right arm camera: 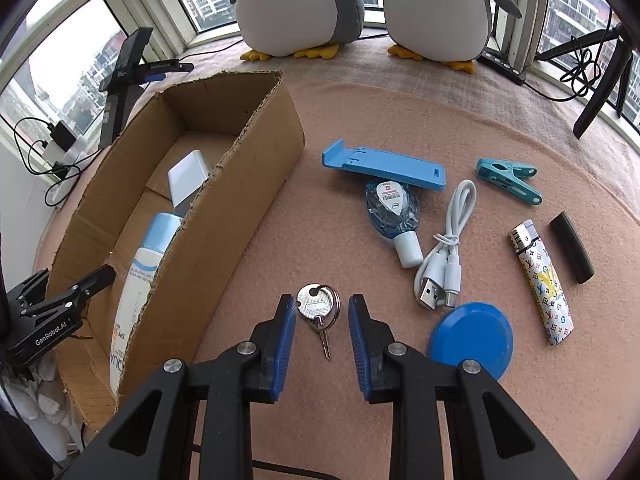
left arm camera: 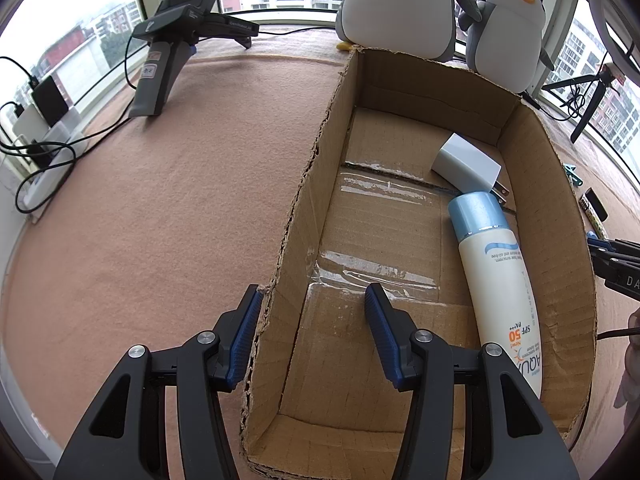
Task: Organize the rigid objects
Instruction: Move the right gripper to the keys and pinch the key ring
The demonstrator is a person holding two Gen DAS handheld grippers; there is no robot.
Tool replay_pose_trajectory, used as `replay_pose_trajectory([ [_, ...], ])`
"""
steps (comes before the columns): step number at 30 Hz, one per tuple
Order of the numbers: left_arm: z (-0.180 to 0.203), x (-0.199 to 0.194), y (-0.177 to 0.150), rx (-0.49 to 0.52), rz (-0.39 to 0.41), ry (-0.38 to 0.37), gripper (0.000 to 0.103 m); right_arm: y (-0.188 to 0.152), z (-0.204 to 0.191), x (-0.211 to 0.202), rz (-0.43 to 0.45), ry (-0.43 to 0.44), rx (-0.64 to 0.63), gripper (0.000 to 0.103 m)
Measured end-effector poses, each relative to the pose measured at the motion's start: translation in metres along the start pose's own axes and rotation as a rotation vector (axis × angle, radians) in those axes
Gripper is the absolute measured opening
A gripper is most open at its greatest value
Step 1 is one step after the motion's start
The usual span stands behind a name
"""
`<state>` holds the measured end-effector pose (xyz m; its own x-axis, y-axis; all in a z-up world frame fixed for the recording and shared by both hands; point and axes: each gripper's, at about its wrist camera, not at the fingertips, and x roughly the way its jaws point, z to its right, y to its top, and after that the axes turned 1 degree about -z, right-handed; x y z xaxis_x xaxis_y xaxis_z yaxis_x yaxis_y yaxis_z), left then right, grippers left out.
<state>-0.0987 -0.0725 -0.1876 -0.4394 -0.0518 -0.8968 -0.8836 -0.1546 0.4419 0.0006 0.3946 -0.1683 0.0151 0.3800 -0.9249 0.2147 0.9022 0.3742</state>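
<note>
Right gripper [right arm camera: 322, 312] low over the tabletop [right arm camera: 248, 264], fingers [right arm camera: 286, 332] parted wide, bracketing the keys [right arm camera: 318, 310] on their ring; pads just beside the ring on either side, not quite touching as far as the view allows. Key blade pointing back toward 6 o'clock.

Off at 3 o'clock from the keys, a blue round lid [right arm camera: 472, 340]. Up at 1 o'clock, a coiled white USB cable [right arm camera: 444, 256], and just beside it a small blue bottle [right arm camera: 394, 216] with a white cap, its far end tucked against a blue phone stand [right arm camera: 384, 164]. Farther out toward 2 o'clock, a teal clip [right arm camera: 508, 180], a patterned lighter [right arm camera: 542, 280] and a black strip [right arm camera: 571, 248] lying apart from each other.

Cardboard box [right arm camera: 224, 208] open at 10 o'clock. Inside, a sunscreen bottle [left arm camera: 500, 280] on its side along the right wall, blue cap touching the prongs of a white charger plug [left arm camera: 466, 164].

Left gripper [left arm camera: 312, 300] fingers [left arm camera: 380, 332] spread wide and holding nothing, straddling the box's left wall: one finger outside, one inside over the bare floor.

Two plush penguins [right arm camera: 360, 4] at 12 o'clock by the window.
</note>
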Motion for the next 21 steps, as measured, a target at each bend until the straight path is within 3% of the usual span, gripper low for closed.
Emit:
replay_pose_trajectory([
  [10,0.0,0.0,0.0,0.0,0.0,-0.001,0.051,-0.002,-0.004,-0.001,0.003,-0.017,-0.012,0.003],
  [21,0.0,0.0,0.0,-0.001,0.001,-0.001,0.051,-0.006,-0.016,-0.042,0.088,-0.021,-0.029,0.002],
])
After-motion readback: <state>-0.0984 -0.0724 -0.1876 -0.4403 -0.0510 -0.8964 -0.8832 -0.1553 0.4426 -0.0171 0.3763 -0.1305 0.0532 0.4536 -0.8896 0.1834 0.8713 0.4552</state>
